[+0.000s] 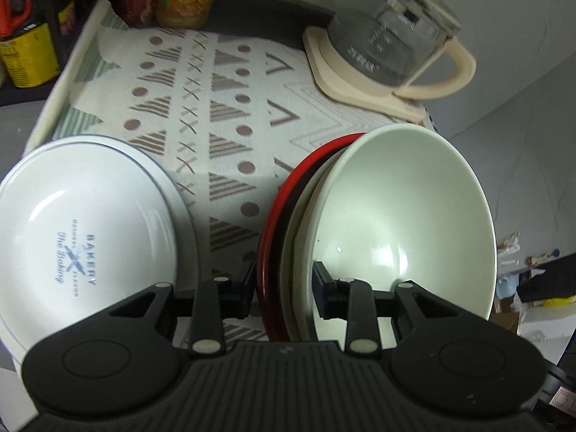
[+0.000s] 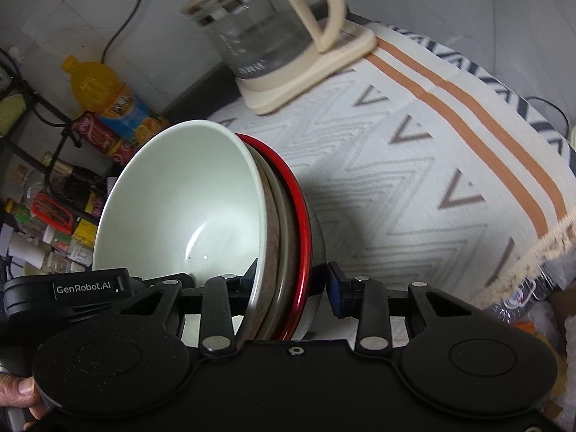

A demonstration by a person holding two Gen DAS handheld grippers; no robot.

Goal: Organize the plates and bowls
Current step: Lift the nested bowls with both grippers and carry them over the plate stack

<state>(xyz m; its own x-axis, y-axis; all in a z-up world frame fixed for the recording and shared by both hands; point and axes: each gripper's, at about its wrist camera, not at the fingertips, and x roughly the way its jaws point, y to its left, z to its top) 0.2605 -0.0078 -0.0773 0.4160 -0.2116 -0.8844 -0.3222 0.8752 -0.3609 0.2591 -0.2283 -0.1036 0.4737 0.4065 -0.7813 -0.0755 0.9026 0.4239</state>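
I had both the left gripper (image 1: pixel 284 284) and the right gripper (image 2: pixel 293 282) clamped on one stack (image 1: pixel 309 237): one pale bowl (image 1: pixel 403 216), two plates beneath; one white printed plate (image 1: pixel 82 230) lay beside it.

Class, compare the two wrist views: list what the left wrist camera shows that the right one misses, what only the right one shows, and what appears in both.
Only the left wrist view: a white plate printed with "BAKERY", lying beside the stack.

Only the right wrist view: a hand at the lower left edge, the cloth's orange stripes, and its fringe.

Both: the left gripper and right gripper clamped on a tilted stack, with a pale green bowl in front of a red plate, plus the glass kettle and the orange drink bottle.
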